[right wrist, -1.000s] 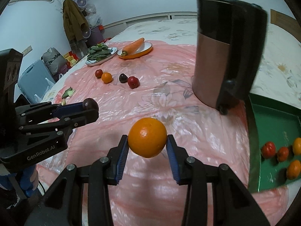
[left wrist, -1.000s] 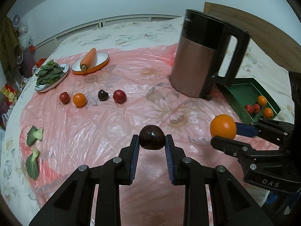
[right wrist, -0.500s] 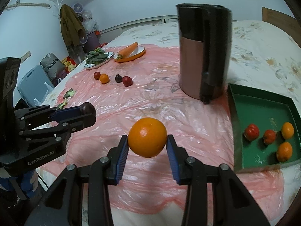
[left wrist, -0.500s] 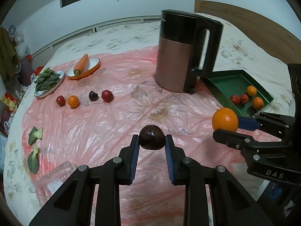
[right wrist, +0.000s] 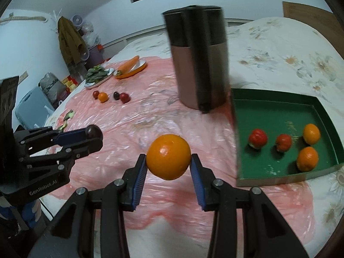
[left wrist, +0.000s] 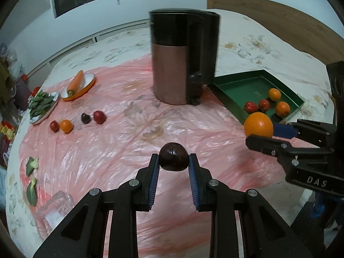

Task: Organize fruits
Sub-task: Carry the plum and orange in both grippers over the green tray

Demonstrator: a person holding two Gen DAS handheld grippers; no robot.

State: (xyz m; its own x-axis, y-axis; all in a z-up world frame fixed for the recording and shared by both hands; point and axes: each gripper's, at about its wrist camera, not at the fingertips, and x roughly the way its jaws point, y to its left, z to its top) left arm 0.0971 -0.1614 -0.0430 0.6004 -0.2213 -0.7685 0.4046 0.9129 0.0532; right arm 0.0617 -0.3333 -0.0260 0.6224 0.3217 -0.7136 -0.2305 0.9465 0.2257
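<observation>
1. Orange (right wrist: 168, 156): clamped between the blue pads of the right gripper (right wrist: 168, 165), held off the bed over the pink plastic sheet (right wrist: 133, 129). In the right wrist view it sits dead centre.
2. Dark plum (left wrist: 173, 156): clamped in the left gripper (left wrist: 173, 165), pads tight on both flanks, also off the sheet.
3. Green tray (right wrist: 279, 99) at 3 o'clock of the orange in the right wrist view. It holds two red fruits and two small oranges. The near-left part of its floor is bare.
4. Kettle (left wrist: 182, 58) stands upright at 12 o'clock in the left wrist view, just beside the tray's far-left corner.
5. Loose fruits (left wrist: 77, 121) remain in a row at 10 o'clock of the left wrist view, near the greens plate (left wrist: 42, 105) and carrot dish (left wrist: 78, 83).
6. Handling, my read: the orange is firm, round and light, with rind that takes pad pressure fine. Grip it across the equator as now; an off-centre grip would let it roll out. The plum is softer, smooth-skinned and bruisable, so squeeze lightly across its widest part. Both will roll once set down on the tray floor.
7. Versus a second ago: both views swung towards the tray. It went from the edge to well in view, and the kettle slid towards centre-left. Grips are unchanged, with the same fruit in each.
</observation>
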